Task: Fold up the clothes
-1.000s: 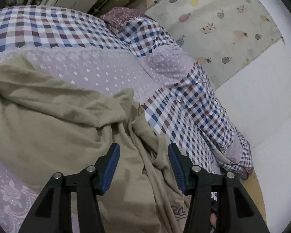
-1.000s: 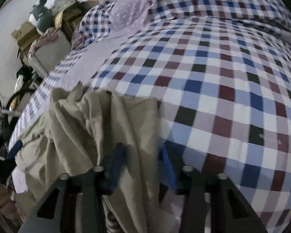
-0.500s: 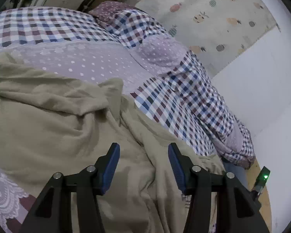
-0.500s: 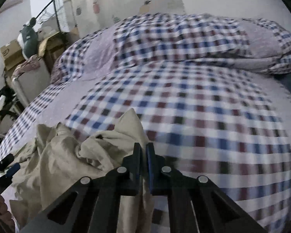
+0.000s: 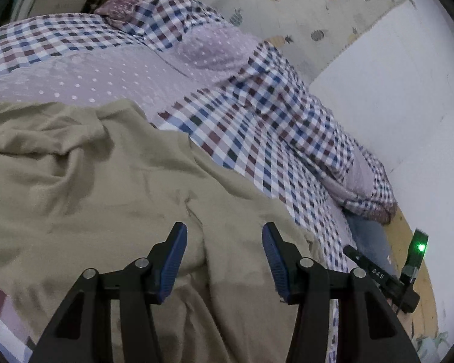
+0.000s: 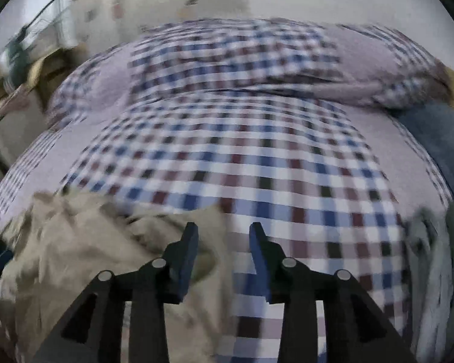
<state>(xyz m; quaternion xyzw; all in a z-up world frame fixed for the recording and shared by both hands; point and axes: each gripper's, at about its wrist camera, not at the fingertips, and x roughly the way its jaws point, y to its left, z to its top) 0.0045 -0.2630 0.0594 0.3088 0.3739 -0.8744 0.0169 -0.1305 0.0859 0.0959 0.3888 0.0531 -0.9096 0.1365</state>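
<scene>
A khaki garment [image 5: 106, 187] lies spread and wrinkled on the bed, filling the lower left of the left wrist view. My left gripper [image 5: 224, 236] is open just above it, holding nothing. In the blurred right wrist view the same garment [image 6: 84, 248] lies rumpled at the lower left. My right gripper [image 6: 223, 236] is open at its right edge, the left finger over the cloth, the right finger over the checked bedcover [image 6: 287, 175]. Nothing is between the jaws.
The bed has a checked and dotted lilac cover [image 5: 257, 115] with pillows [image 6: 287, 60] at the far end. A white wall [image 5: 393, 75] runs along its far side. The other gripper's body with a green light [image 5: 417, 251] shows at right. Cluttered furniture [image 6: 18, 69] stands left.
My right gripper was shut on the garment's edge half a second ago and has now opened, letting it go. The garment lies flatter and more spread. My left gripper stayed open.
</scene>
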